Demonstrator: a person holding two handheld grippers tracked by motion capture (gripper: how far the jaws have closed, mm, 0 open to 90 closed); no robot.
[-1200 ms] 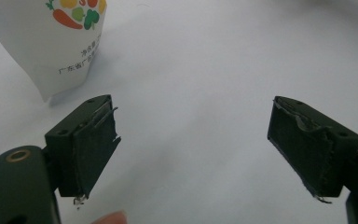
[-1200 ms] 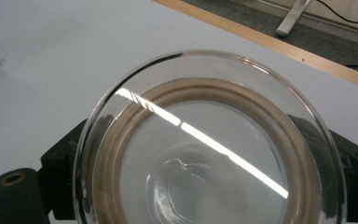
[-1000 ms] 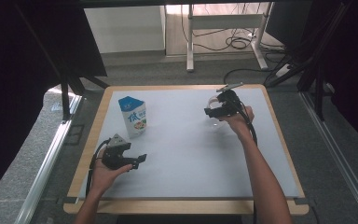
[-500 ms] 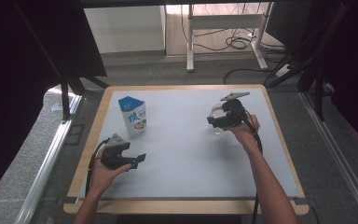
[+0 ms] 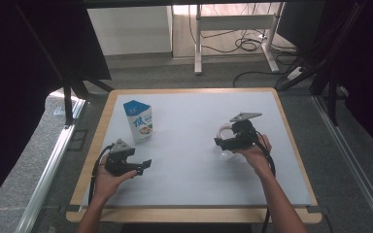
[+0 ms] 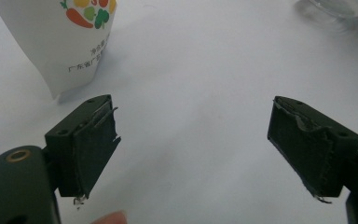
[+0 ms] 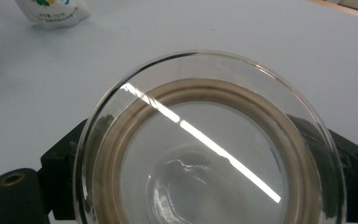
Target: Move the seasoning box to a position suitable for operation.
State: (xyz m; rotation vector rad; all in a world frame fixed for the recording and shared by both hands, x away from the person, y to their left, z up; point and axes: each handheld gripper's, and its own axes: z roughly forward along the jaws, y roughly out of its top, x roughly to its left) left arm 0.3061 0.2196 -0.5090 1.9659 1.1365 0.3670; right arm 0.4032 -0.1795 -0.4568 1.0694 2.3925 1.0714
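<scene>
Glass cup (image 7: 209,144) sits between the jaws of the right hand-held gripper (image 5: 229,141), clamped from both sides, right of centre on the table (image 5: 189,160). Left hand-held gripper (image 5: 141,166) near the front left, jaws spread wide, holding nothing. Milk carton (image 5: 140,121) upright just beyond it, apart.

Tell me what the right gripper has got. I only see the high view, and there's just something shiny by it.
Observer: A clear glass. The right gripper has one jaw on each side of it.
Operator: Is anything in the glass?
Observer: It looks empty, with a tan band inside the wall.
Operator: Is the left gripper holding anything?
Observer: No. The left gripper is open over bare table, with the carton standing beyond one jaw.
</scene>
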